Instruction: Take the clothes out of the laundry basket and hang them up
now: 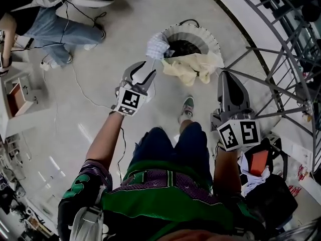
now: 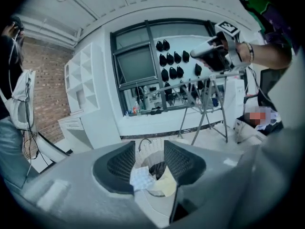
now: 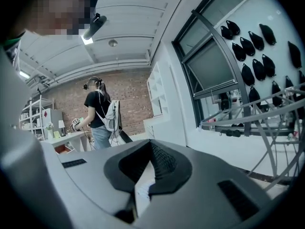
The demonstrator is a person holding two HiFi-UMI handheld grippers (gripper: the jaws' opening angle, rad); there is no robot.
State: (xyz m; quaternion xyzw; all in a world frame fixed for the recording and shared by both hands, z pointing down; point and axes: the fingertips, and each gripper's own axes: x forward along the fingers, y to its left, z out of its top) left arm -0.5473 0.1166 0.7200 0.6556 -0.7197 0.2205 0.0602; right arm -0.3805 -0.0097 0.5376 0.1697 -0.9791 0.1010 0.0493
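Left gripper, jaws apart and empty, and right gripper, jaws closed, hang near a laundry basket draped with yellow cloth. A metal drying rack stands just beside it.

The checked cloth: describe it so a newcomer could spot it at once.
Beside the metal drying rack stands a round white laundry basket. Two cloths hang over its rim; the checked cloth is the smaller, blue-and-white one, farther from the rack than the pale yellow garment.

a lab-like studio: brick wall, white shelves, metal drying rack.
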